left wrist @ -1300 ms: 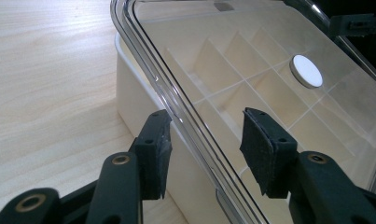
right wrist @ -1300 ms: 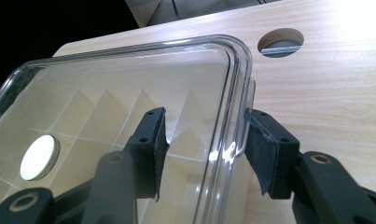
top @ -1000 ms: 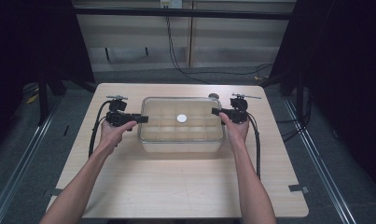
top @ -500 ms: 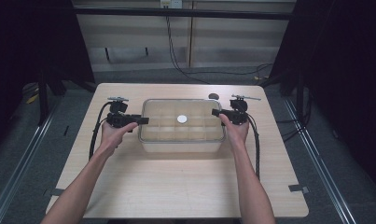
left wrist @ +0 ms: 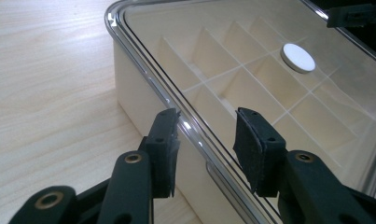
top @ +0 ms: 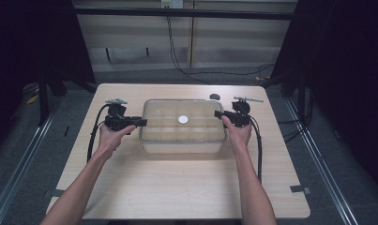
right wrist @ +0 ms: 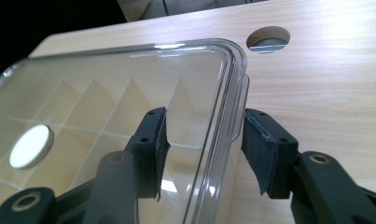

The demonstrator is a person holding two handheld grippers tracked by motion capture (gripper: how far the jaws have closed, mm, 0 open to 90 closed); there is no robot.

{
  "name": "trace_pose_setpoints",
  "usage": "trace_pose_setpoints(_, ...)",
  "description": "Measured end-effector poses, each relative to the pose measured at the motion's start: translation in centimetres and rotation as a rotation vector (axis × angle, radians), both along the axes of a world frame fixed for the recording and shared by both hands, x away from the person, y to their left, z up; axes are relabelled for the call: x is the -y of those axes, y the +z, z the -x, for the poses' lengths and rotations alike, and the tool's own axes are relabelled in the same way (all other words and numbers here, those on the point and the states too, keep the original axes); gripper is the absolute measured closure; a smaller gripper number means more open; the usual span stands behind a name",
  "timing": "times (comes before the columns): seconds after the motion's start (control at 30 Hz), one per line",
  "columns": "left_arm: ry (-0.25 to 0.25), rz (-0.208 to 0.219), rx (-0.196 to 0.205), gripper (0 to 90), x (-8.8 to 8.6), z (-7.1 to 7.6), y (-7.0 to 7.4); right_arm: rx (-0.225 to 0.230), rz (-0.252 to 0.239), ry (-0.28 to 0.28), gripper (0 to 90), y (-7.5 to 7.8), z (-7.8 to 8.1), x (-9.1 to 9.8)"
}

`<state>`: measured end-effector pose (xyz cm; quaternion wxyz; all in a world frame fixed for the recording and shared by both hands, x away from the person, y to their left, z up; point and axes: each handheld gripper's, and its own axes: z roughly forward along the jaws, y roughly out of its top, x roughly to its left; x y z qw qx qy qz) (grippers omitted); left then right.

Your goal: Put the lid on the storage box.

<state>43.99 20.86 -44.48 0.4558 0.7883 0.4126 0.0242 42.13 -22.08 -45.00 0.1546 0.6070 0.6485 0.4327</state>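
A shallow box point(top: 182, 138) with a clear lid and several cream compartments sits mid-table. A white round disc point(top: 183, 120) point(left wrist: 297, 57) point(right wrist: 31, 146) lies on the lid's middle. My left gripper point(top: 142, 123) point(left wrist: 206, 119) is at the box's left end. Its jaws have just been closing and straddle the lid's rim point(left wrist: 190, 126), with gaps still showing at both pads. My right gripper point(top: 217, 113) point(right wrist: 204, 121) is at the right end. Its jaws have closed a little around the lid's edge tab point(right wrist: 237, 112), and the pads stand off it.
The wooden table point(top: 177, 187) has bare room in front of the box and at both sides. A round cable hole point(top: 215, 97) point(right wrist: 268, 37) lies behind the box's right corner. Cables trail from both grippers along the forearms.
The left gripper has crept slightly toward the box's left end. The box, the disc and the right hand have not moved.
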Motion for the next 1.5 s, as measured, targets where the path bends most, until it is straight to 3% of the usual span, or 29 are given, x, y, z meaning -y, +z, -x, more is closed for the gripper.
trace_pose_setpoints(0.13,0.004,0.007,-0.020,59.4,-0.1,0.1,-0.1,-0.002,0.019,0.011,48.1,0.3,0.3,0.0)
trace_pose_setpoints(0.4,-0.007,-0.004,-0.020,49.3,0.2,0.5,0.1,0.036,0.008,0.020,44.1,1.0,0.9,-0.1)
trace_pose_setpoints(0.53,0.003,-0.002,-0.007,39.4,0.2,0.9,0.6,0.042,0.006,0.027,42.7,1.4,1.2,0.2)
trace_pose_setpoints(0.67,0.009,-0.032,0.014,37.0,0.1,1.4,1.2,0.057,0.004,0.042,40.8,1.9,2.0,0.5)
trace_pose_setpoints(0.77,0.020,-0.053,0.034,35.5,-0.3,2.0,1.5,0.063,0.012,0.069,38.6,2.3,2.9,0.6)
trace_pose_setpoints(0.9,0.040,-0.044,0.034,35.5,-0.6,2.5,1.3,0.073,-0.005,0.082,38.3,2.6,3.7,0.8)
trace_pose_setpoints(0.97,0.044,-0.065,0.050,35.5,-0.8,3.0,1.3,0.082,-0.008,0.092,38.2,2.9,4.3,1.0)
trace_pose_setpoints(1.13,0.051,-0.053,0.063,35.0,-1.8,4.3,1.5,0.095,-0.005,0.122,37.6,3.4,5.8,1.0)
trace_pose_setpoints(1.43,0.008,-0.061,0.091,39.2,-3.3,7.2,1.5,0.111,0.002,0.146,37.1,3.5,9.0,1.6)
trace_pose_setpoints(1.5,-0.004,-0.069,0.107,38.7,-3.6,7.9,1.6,0.117,0.010,0.183,35.4,3.4,10.1,1.6)
